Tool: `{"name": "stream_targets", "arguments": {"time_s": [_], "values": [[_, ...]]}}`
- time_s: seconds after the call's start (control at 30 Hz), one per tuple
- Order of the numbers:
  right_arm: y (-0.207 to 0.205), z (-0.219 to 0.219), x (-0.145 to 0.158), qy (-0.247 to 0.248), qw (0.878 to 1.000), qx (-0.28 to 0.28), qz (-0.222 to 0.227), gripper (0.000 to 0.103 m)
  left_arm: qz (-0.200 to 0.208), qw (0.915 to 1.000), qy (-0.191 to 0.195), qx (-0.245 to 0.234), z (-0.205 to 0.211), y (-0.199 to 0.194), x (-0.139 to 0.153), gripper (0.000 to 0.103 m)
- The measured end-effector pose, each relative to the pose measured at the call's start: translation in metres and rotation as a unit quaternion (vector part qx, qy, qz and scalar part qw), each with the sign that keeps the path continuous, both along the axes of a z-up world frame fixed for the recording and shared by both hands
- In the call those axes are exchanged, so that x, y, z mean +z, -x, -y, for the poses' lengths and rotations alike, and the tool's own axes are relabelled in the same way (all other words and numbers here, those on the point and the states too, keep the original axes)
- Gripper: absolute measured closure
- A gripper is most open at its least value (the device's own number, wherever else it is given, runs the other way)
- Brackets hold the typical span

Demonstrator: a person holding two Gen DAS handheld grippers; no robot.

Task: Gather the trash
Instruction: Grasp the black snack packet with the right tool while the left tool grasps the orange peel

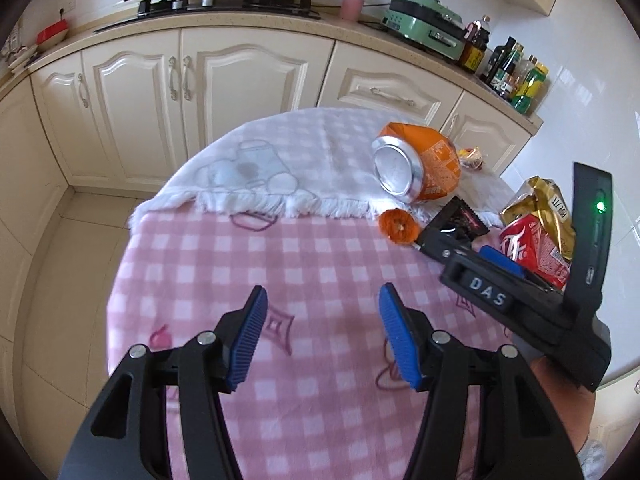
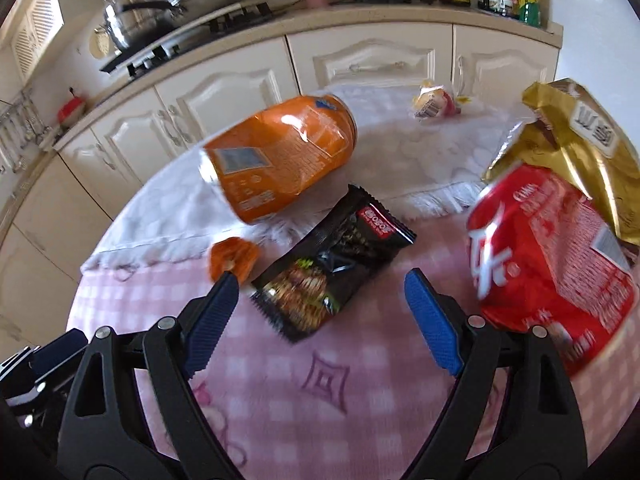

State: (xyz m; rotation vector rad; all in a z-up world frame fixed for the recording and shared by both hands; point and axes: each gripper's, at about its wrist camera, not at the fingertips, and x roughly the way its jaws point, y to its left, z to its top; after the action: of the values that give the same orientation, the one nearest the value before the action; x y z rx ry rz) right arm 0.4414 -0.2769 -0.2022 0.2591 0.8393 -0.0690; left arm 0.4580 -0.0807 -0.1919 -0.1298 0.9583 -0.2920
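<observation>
Trash lies on a table with a pink checked cloth [image 1: 248, 264]. An orange can [image 1: 420, 164] lies on its side on a white towel [image 1: 288, 152]; it also shows in the right wrist view [image 2: 280, 156]. An orange peel [image 1: 399, 226] [image 2: 234, 260], a black snack wrapper [image 2: 332, 268] [image 1: 464, 218], a red can [image 2: 548, 264] [image 1: 532, 246] and a gold bag [image 2: 576, 140] [image 1: 548, 208] lie nearby. My left gripper [image 1: 322, 334] is open and empty above the cloth. My right gripper [image 2: 320, 312] is open, its fingers either side of the black wrapper's near end.
A small yellow wrapped item [image 2: 434, 104] sits at the table's far side. Cream kitchen cabinets [image 1: 168, 92] and a counter with a stove [image 1: 224, 2], pots, a green cooker [image 1: 428, 24] and bottles [image 1: 516, 72] stand behind the table. Tiled floor lies to the left.
</observation>
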Motion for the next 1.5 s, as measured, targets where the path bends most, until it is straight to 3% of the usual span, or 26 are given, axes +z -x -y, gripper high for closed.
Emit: {"name": "stream_targets", "arguments": {"time_s": [0.1, 0.17, 0.2, 0.4, 0.67, 0.83, 1.17, 1.23, 1.27, 1.3, 1.5], "values": [[-0.007, 0.001, -0.002, 0.022, 1.000, 0.001, -0.007, 0.024, -0.001, 1.0000, 0.003, -0.007, 0.008, -0.009, -0.002, 0.046], [-0.007, 0.002, -0.001, 0.044, 0.999, -0.008, -0.010, 0.057, -0.001, 0.9999, -0.004, -0.010, 0.015, -0.014, -0.003, 0.045], [-0.006, 0.003, -0.001, 0.044, 0.999, -0.005, -0.009, 0.065, -0.002, 0.9999, -0.004, -0.010, 0.017, -0.017, -0.004, 0.045], [0.002, 0.009, -0.001, 0.039, 0.999, 0.029, -0.006, 0.076, -0.006, 0.9998, -0.001, -0.017, 0.031, -0.026, -0.009, 0.045], [0.018, 0.011, 0.004, 0.060, 0.997, 0.040, 0.006, 0.079, -0.004, 0.9991, -0.026, -0.034, 0.057, -0.044, -0.021, 0.045], [0.018, 0.019, 0.001, 0.035, 0.999, 0.038, 0.008, 0.079, 0.003, 0.9984, -0.036, -0.043, 0.071, -0.051, -0.021, 0.045], [0.027, 0.031, 0.006, 0.012, 0.999, 0.020, 0.029, 0.079, 0.037, 0.9902, -0.120, -0.062, 0.105, -0.060, -0.026, 0.046], [0.026, 0.034, 0.004, 0.001, 0.999, 0.021, 0.025, 0.079, 0.035, 0.9902, -0.121, -0.061, 0.106, -0.062, -0.026, 0.046], [0.026, 0.034, 0.004, -0.002, 0.999, 0.021, 0.024, 0.079, 0.036, 0.9904, -0.118, -0.063, 0.106, -0.062, -0.025, 0.053], [0.026, 0.033, 0.005, -0.001, 0.999, 0.021, 0.025, 0.079, 0.037, 0.9904, -0.117, -0.064, 0.106, -0.062, -0.024, 0.067], [0.026, 0.030, 0.006, 0.001, 0.999, 0.028, 0.027, 0.079, 0.025, 0.9953, -0.074, -0.056, 0.095, -0.059, -0.022, 0.068]]}}
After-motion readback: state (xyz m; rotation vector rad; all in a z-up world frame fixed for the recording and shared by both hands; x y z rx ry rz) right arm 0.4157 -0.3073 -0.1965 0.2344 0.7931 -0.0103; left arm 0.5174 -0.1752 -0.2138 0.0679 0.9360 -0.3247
